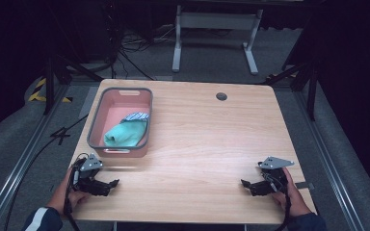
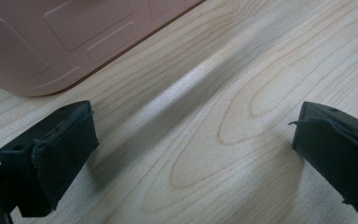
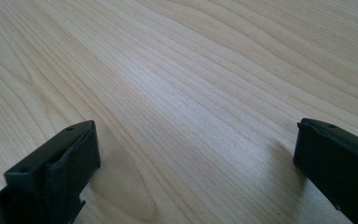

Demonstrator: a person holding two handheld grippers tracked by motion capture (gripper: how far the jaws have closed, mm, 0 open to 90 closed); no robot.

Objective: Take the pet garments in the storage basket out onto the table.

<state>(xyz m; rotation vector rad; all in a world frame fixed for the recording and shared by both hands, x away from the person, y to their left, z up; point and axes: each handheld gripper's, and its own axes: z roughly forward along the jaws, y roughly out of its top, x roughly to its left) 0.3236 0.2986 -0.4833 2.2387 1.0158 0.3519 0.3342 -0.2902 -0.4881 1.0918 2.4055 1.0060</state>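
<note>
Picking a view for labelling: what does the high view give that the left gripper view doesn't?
High view: inside the pink bin, a green cloth and a striped cloth; the right claw near the table's front edge; a grommet hole.
Left gripper view: close wood grain and the bin's outer wall.
Both: left claw open, empty, beside the bin.

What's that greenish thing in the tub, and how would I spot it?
Start at the wooden table and find the pink bin near its far left corner. Inside lies a bundled mint-green cloth, beside a smaller striped piece; the plain green colour sets it apart.
</note>
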